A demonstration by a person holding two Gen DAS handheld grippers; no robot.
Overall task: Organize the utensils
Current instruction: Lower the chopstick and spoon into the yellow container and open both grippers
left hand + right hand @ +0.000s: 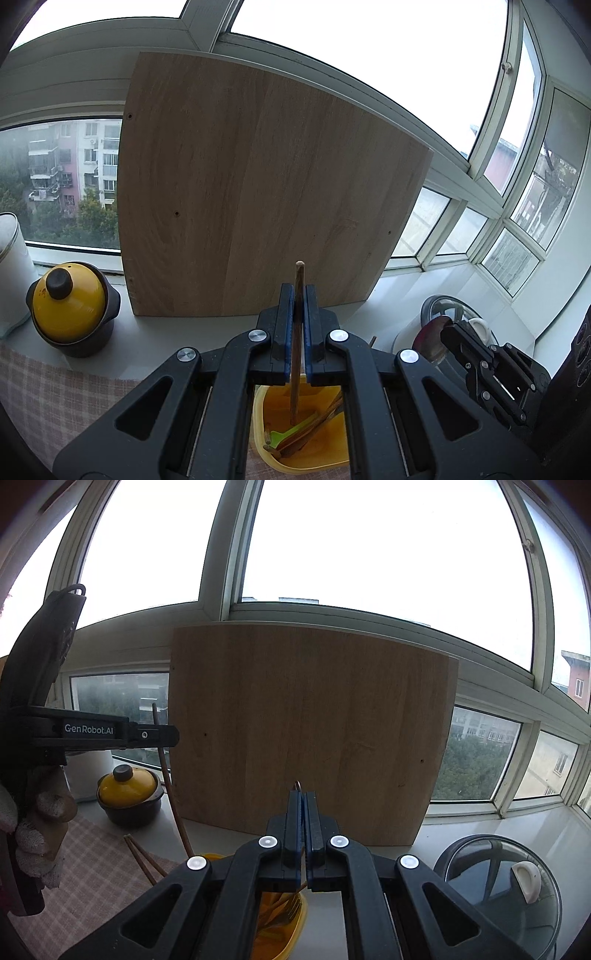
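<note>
Both grippers clamped on utensils above the yellow container.

Left wrist view: left gripper [299, 295] was pinched tight on a single wooden chopstick [296, 350], held upright, top end poking past the fingertips, lower end down inside the yellow container [266, 424]. The container held more chopsticks and a green utensil [286, 435]. Wooden board [258, 184] leaned on the window behind; yellow-lidded pot [70, 310] at left on the sill.
Right wrist view: right gripper [303, 797] was pressed together on a thin metal utensil handle [298, 785], tip just showing above the fingers; can't tell the type. The left gripper [166, 734] showed at left gripping the chopstick, two loose chopsticks [142, 856] lying on the checked cloth [92, 867], glass lid [498, 886] at right.
</note>
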